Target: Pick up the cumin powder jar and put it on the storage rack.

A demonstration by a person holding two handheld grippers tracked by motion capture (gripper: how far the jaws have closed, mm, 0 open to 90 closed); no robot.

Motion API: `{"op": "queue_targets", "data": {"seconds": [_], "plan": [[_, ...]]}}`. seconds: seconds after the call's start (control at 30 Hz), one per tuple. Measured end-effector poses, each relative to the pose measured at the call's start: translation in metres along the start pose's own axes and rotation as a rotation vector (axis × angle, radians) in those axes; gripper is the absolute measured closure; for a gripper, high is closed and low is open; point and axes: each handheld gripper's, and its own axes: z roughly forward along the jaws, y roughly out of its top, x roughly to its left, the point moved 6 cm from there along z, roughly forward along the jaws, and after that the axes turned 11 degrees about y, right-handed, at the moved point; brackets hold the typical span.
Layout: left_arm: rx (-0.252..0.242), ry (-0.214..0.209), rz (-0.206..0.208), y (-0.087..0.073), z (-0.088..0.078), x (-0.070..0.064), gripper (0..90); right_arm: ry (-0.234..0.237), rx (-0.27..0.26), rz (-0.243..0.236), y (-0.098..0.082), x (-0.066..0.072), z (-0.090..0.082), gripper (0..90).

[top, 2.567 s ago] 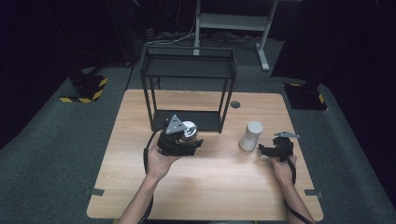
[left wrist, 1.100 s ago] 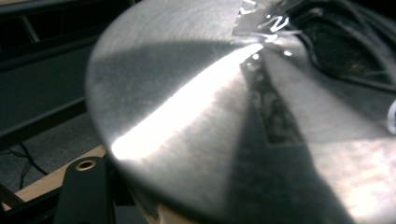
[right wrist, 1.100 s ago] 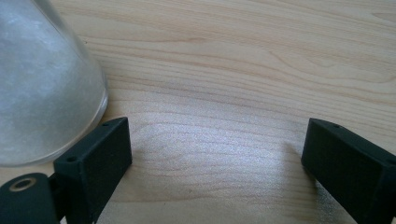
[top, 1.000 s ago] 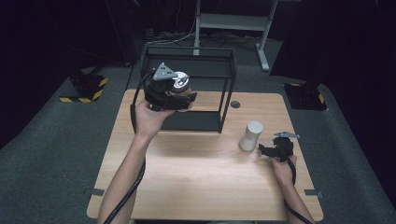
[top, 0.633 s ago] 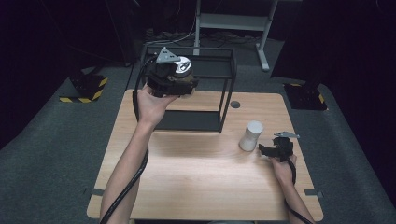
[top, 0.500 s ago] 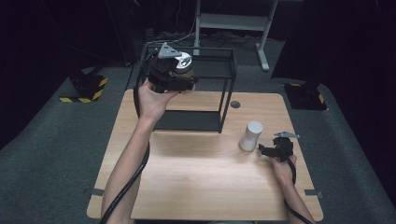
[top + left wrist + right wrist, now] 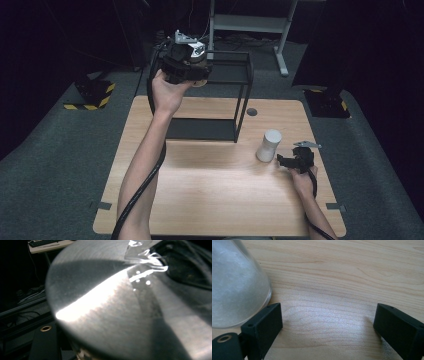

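Holding a shiny metal cup (image 7: pixel 120 305) clamped in its fingers, the left gripper (image 7: pixel 186 62) is raised above the top of the black wire rack (image 7: pixel 240 90) at the far side of the counter (image 7: pixel 210 200). Up close, the cup's brushed steel side shines bright under the light. Over on the near right, the right gripper (image 7: pixel 295 160) rests on the wood, its fingers (image 7: pixel 264 322) spread apart with nothing between them, just beside a frosted white cup (image 7: pixel 269 145).
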Motion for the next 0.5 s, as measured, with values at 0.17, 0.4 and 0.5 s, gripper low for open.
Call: {"op": "queue_targets", "data": {"seconds": [0.17, 0.4, 0.5], "plan": [[0.039, 0.009, 0.009, 0.004, 0.020, -0.002, 30.5, 0.011, -0.003, 0.002, -0.001, -0.001, -0.001, 8.3], [0.072, 0.031, -0.020, 0.012, 0.038, 0.001, 30.5, 0.024, -0.007, 0.002, -0.001, -0.003, -0.001, 8.5], [0.086, 0.040, -0.029, 0.014, 0.044, 0.002, 30.4, 0.029, -0.009, 0.003, -0.001, -0.003, -0.002, 8.8]]}}
